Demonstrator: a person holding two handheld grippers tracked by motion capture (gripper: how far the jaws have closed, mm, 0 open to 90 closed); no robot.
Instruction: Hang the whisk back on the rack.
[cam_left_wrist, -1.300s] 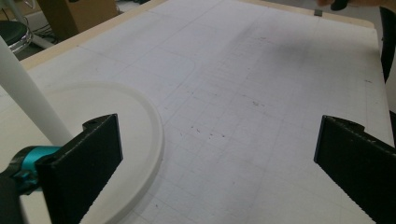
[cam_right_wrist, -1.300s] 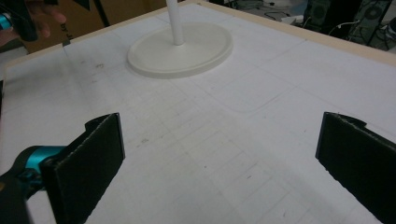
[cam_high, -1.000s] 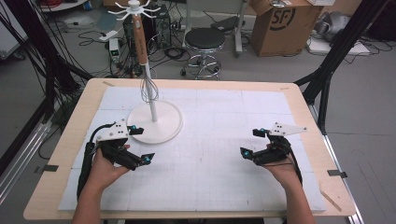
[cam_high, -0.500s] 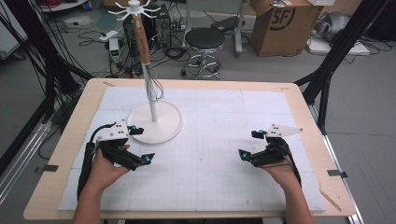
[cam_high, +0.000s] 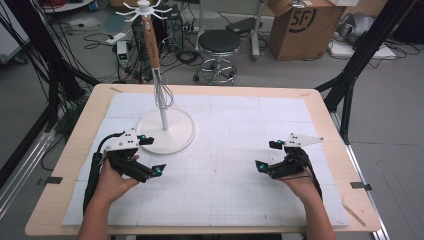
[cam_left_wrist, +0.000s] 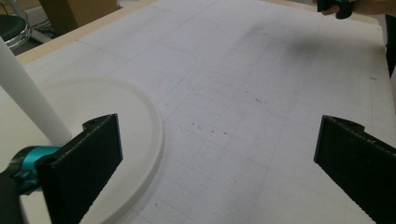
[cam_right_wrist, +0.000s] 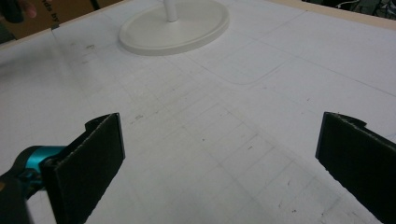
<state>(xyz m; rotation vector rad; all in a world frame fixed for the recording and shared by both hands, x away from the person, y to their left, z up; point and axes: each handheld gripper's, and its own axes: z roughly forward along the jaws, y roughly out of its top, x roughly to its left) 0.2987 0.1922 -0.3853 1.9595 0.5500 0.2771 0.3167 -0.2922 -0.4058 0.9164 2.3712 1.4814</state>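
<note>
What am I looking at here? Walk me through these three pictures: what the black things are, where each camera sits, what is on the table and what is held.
No robot here: a person holds a two-jaw tool in each hand. In the high view, shot from above the person's side, the left gripper and the right gripper rest low over a white gridded mat on a wooden table. The other two pictures come from small cameras riding on the grippers, looking out between their own black jaws. Both pairs of jaws stand wide apart with nothing between them, so nothing is held. On the mat stands a white stand with a round base and a tall pole; a wire whisk hangs along it. The left gripper sits right beside that base.
</note>
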